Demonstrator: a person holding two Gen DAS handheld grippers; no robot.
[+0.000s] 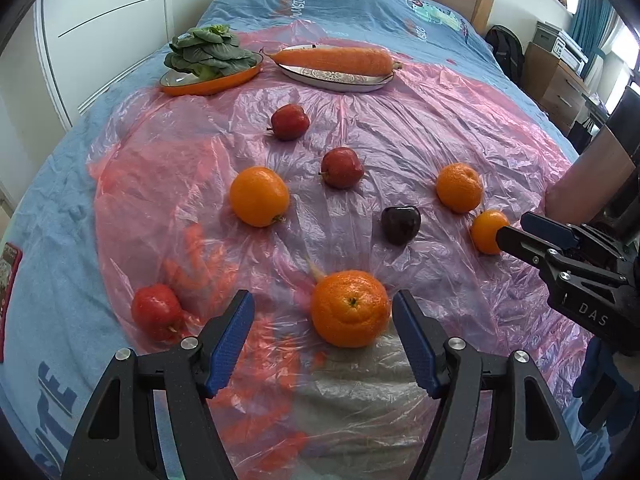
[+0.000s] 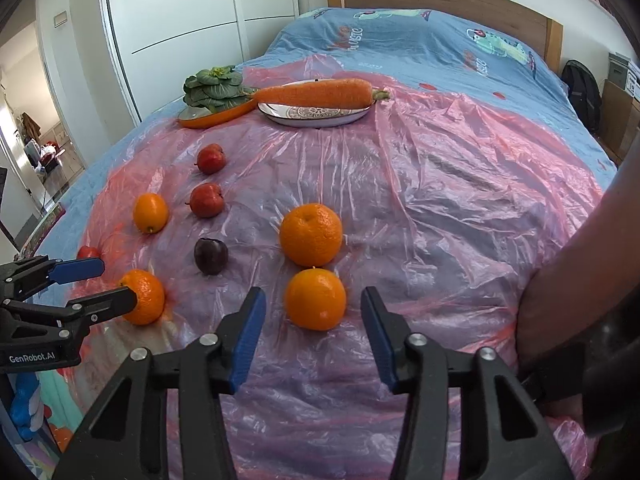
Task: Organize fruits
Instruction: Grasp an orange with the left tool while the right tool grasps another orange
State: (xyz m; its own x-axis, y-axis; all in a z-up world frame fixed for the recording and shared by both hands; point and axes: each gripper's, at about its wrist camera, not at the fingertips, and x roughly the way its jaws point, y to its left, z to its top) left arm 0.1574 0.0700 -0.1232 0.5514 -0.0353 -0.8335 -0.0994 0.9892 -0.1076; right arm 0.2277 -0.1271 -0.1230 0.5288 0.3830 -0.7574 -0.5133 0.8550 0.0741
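Bed w/ blue printed cover, a crinkled pink plastic sheet (image 2: 440, 184) spread over it, fruit scattered on top. Left gripper (image 1: 324, 312) stands open, pads apart, w/ a dimpled orange (image 1: 350, 308) between the pads but nearer the right one; no pad touches it. Right gripper (image 2: 314, 312) also stands open around a smaller smooth orange (image 2: 315, 299), gaps on both sides, nothing gripped. Just behind that one sits a bigger orange (image 2: 311, 234), close to touching it. Elsewhere on the sheet: a dark plum (image 2: 211, 256), two red apples (image 2: 206, 200) in a row toward the back, another orange (image 2: 150, 213) at left, a red fruit (image 1: 156, 311) near the sheet's left edge. At the far end, a carrot (image 2: 316, 94) on a white oval plate (image 2: 296, 118) and leafy greens (image 2: 216, 88) on an orange dish (image 2: 208, 119). Handling, by judgement: oranges look firm, fairly light, round, so likely to roll; rind gives some grip but the plastic under them is slick and the mattress soft, so a push may send one sliding. Best hold is across the widest middle, pads on opposite sides, moderate squeeze. Plum prob. softer, bruises easily.
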